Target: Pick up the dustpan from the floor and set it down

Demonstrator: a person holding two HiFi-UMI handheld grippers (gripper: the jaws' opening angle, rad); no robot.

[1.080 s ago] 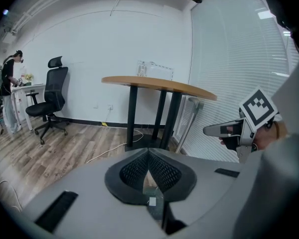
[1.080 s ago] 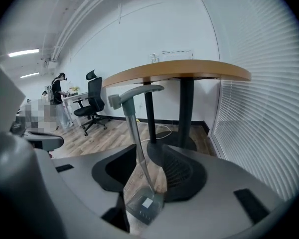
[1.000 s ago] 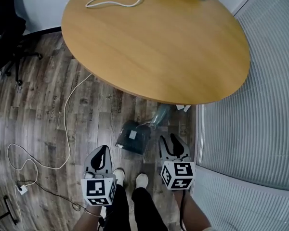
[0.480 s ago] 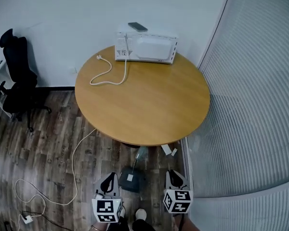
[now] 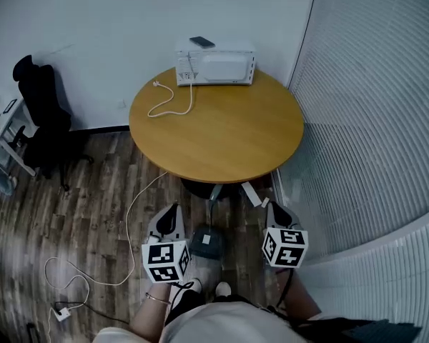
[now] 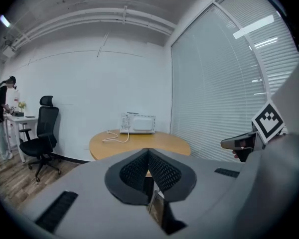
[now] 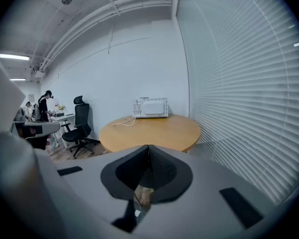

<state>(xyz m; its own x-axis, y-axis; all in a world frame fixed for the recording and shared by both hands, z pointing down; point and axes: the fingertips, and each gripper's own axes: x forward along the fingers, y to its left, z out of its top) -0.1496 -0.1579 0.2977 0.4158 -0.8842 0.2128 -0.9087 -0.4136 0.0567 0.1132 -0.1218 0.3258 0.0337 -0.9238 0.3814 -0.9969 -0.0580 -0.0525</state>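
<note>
So here the dustpan [image 5: 206,243] is lying flat on the wood floor [image 5: 93,213], right in front of the person's shoes [image 5: 223,289], with its handle [image 5: 214,195] pointing away under the edge of the round table [image 5: 222,131]. Neither tool has it. The left gripper [image 5: 175,207] sits just left of the pan and the right gripper [image 5: 274,207] off to its right, both well above the floor. In their own views they look out level across the tabletop at the microwave [image 6: 137,123], not down at the pan. The left gripper view shows its jaws pressed together with nothing between them, and the right gripper view shows the same: clenched and empty. My read is that nobody's actually working the dustpan at this moment. It's either waiting to be picked up or it's already been put down, and I honestly can't say which from this alone. If the pick is what's next, one gripper needs to tip down, spread its jaws, drop toward the floor and line up across that thin handle. That looks like the easiest part to pinch, since the pan body looks too wide and flat.
</note>
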